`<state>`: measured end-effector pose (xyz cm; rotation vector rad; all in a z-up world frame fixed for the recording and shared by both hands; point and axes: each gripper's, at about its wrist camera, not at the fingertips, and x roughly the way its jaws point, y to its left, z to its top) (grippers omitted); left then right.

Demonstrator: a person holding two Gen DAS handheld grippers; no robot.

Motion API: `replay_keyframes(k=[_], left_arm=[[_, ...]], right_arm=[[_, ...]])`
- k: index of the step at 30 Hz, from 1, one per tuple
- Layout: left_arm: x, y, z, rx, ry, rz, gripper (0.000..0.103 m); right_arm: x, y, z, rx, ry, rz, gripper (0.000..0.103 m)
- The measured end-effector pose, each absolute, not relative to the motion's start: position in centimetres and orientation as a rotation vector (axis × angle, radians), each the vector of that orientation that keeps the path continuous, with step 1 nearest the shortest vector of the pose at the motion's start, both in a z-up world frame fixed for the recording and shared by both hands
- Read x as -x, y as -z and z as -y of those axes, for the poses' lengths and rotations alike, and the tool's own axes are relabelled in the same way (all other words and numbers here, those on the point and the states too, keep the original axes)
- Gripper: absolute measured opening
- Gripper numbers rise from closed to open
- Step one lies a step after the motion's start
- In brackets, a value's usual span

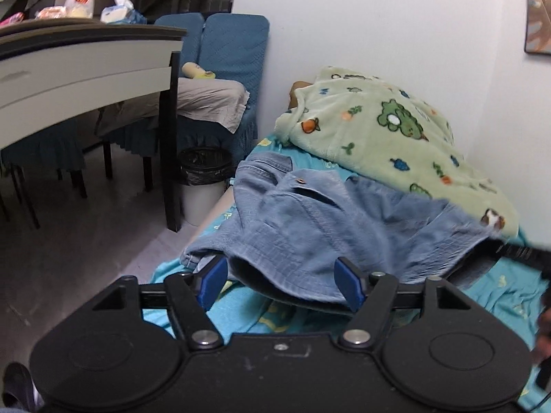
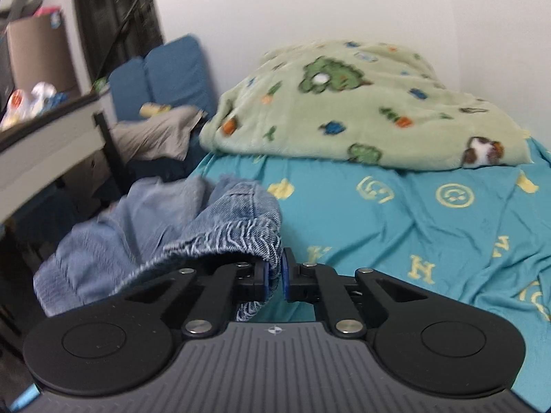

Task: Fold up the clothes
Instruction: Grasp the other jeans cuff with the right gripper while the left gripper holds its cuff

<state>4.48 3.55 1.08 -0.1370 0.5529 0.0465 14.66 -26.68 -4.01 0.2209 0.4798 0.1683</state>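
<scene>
A blue denim garment [image 1: 310, 220] with a brown button lies crumpled on the teal bed sheet [image 1: 499, 292], near the bed's left edge. My left gripper [image 1: 279, 264] is open. Its blue pads [image 1: 347, 282] stand far apart, and the garment's lifted lower edge hangs between them without being pinched. In the right wrist view my right gripper [image 2: 275, 270] is shut on a gathered, ribbed edge of the denim garment [image 2: 193, 220], which bunches up to the left of the fingers. A dark blurred shape at the right edge of the left wrist view meets the garment's far end.
A pale green fleece blanket [image 1: 385, 124] with cartoon prints is heaped against the white wall at the head of the bed. Left of the bed stand a bin with a black liner [image 1: 203, 182], a white table [image 1: 86, 65] and blue-covered chairs [image 1: 230, 48]. Bare teal sheet [image 2: 413, 227] stretches to the right.
</scene>
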Motion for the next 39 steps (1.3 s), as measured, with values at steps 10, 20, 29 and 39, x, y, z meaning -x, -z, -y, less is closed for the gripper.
replay_keyframes(k=[10, 20, 29, 39], left_arm=[[-6.1, 1.8, -1.3, -0.004, 0.031, -0.71, 0.068], [-6.6, 4.5, 1.7, -0.198, 0.082, -0.782, 0.068], [-8.9, 6.7, 2.4, -0.165, 0.044, -0.794, 0.064], [-9.9, 6.6, 1.9, -0.026, 0.009, -0.713, 0.006]], right_arm=[[-16.6, 4.1, 30.9, -0.411, -0.129, -0.522, 0.005], [-17.3, 3.7, 32.8, -0.465, -0.131, -0.507, 0.006], [-17.2, 4.0, 33.6, -0.506, -0.123, -0.515, 0.006], [-17.0, 4.1, 33.8, -0.484, -0.113, -0.491, 0.005]])
